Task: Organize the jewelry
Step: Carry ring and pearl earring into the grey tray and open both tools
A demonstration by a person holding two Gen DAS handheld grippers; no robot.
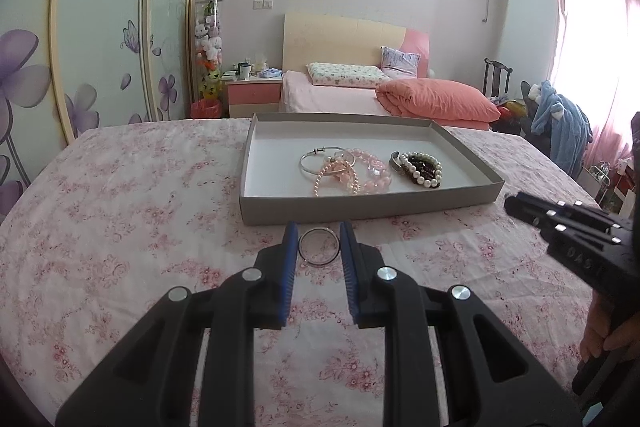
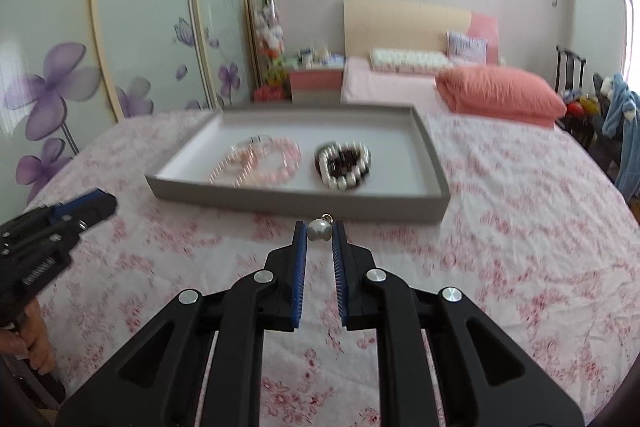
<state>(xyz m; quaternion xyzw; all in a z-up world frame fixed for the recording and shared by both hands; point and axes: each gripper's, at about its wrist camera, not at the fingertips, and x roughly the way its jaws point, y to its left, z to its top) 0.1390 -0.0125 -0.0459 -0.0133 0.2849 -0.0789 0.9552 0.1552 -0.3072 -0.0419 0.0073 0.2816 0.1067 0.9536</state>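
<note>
A grey shallow tray sits on the floral bedspread and holds a silver bangle, pink bead bracelets and a pearl-and-dark-bead bracelet. My left gripper is closed on a thin silver bangle just in front of the tray. My right gripper is shut on a pearl pendant with a small gold loop, near the tray's front wall. The tray's jewelry also shows in the right wrist view.
The pink floral bedspread covers the surface all round the tray. The right gripper shows at the right edge of the left wrist view. The left gripper shows at the left of the right wrist view. A second bed and a nightstand stand behind.
</note>
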